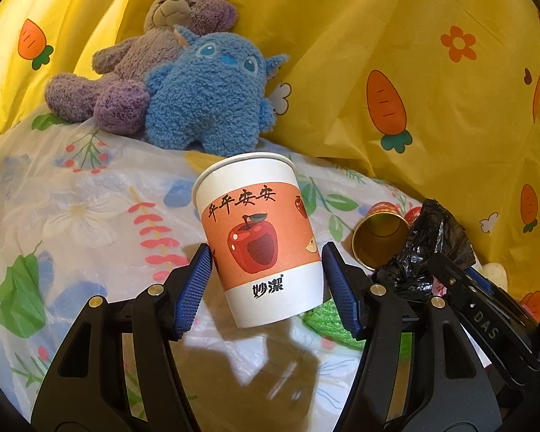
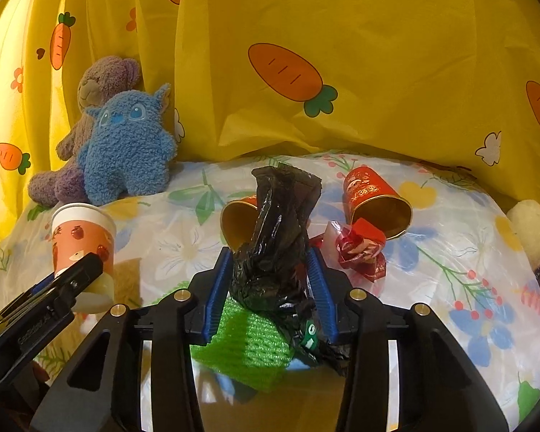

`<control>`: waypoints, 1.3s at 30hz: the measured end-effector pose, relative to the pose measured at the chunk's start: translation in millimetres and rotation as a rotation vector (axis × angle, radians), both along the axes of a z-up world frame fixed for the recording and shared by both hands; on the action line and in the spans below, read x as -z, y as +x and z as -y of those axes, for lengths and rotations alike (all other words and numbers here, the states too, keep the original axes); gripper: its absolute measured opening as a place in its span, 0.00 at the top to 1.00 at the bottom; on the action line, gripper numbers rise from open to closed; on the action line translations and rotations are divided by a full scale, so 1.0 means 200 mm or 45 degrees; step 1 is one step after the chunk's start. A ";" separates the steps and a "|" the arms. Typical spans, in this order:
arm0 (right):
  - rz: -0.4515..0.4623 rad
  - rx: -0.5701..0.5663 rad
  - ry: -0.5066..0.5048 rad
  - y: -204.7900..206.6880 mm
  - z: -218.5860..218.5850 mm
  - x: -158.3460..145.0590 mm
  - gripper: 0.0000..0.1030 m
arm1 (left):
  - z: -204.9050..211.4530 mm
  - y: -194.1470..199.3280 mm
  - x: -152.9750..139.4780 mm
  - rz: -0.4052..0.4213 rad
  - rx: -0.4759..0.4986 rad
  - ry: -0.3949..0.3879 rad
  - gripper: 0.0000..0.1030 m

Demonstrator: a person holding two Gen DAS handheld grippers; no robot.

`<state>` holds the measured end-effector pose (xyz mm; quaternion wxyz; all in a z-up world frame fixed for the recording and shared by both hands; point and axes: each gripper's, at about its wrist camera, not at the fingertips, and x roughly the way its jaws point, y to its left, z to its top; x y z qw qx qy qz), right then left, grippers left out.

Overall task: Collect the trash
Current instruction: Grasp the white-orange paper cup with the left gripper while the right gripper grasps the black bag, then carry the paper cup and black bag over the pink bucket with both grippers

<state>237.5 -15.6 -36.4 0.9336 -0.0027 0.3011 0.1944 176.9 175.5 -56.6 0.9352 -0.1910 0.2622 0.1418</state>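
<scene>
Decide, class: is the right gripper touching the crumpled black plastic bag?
Touching. The right wrist view shows the black plastic bag standing between the right gripper, both blue pads pressed against its sides with no gap.

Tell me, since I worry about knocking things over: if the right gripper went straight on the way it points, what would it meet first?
The right gripper already has the black plastic bag between its fingers. Straight beyond it, the first thing looks to be the gold-lined red cup lying on its side, though depth is hard to judge.
</scene>
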 end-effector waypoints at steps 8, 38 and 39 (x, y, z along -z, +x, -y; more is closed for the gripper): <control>0.019 -0.015 0.008 0.00 0.01 -0.01 0.93 | 0.03 0.00 0.00 0.007 0.029 0.031 0.40; 0.200 0.231 0.172 -0.62 0.71 -0.11 0.94 | 0.29 -0.06 -0.07 0.122 0.326 0.063 0.40; 0.205 0.233 0.172 -0.63 0.72 -0.11 0.94 | 0.32 -0.07 -0.08 0.129 0.347 0.060 0.40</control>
